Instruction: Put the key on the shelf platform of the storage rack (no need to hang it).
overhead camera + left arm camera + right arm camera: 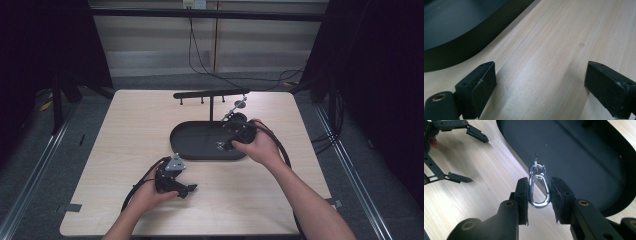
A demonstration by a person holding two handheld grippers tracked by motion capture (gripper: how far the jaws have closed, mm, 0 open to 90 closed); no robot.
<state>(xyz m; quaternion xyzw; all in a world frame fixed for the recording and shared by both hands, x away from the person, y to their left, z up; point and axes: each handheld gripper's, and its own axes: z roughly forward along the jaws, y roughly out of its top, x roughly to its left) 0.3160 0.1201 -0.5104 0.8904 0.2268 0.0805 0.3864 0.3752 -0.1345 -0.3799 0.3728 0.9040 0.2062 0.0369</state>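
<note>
While the left gripper (186, 189) rests wide open on the wooden table (130, 130), the right gripper (539, 195) pinches a silver carabiner (538, 189) upright over the black tray's (584, 157) near rim, long axis pointing away.

We see a light wooden table (130, 125) with a pale, straight grain, standing on a grey floor (50, 150). A black oval tray (197, 142) with a low raised rim lies flat on the table, slightly right of centre. Just behind the tray, toward the far edge, we see a black stand (211, 94): a thin upright post carrying a long horizontal bar with short pegs beneath it. We cannot tell whether the post's foot rests on the table or in the tray.
</note>
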